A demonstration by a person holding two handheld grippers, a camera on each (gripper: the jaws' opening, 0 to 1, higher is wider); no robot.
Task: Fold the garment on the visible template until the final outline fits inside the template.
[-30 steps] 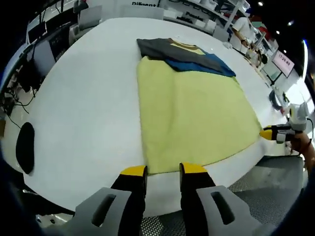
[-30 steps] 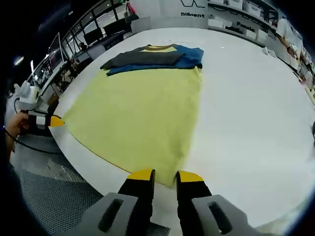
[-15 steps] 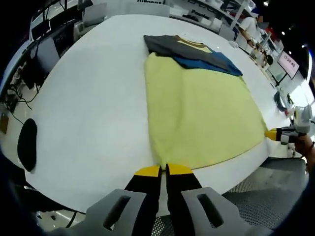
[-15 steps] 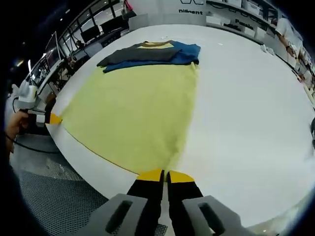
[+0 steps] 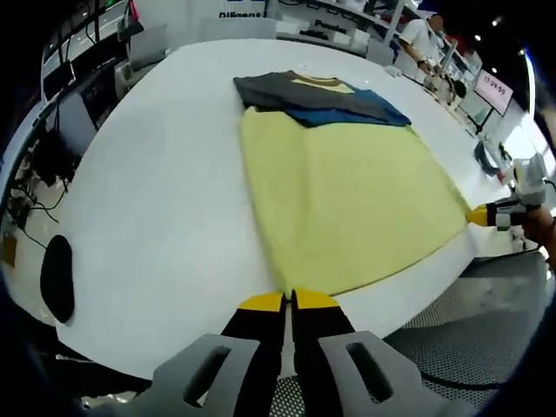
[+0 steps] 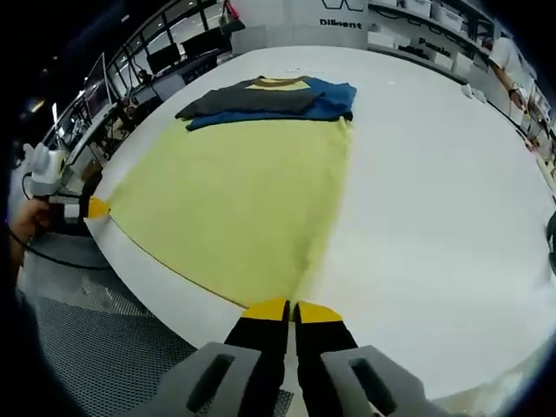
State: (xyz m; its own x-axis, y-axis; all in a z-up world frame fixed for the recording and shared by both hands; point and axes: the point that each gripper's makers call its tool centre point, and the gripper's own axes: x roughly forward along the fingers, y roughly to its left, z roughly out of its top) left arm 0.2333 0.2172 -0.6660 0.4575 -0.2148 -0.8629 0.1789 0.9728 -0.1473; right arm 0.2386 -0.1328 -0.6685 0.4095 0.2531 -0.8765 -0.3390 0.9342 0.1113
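Garment (image 5: 347, 195): yellow, grey and blue sleeves folded in, spread flat at the near edge of the table (image 5: 148, 174).
Left gripper (image 5: 287, 301): clenched on one near hem corner.
Right gripper (image 6: 291, 310): clenched on the other.

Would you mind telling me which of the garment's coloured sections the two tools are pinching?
The yellow section, at its two near corners: the left tool and right tool are shut on that hem. The dark grey sleeve and blue sleeve lie folded at the far end.
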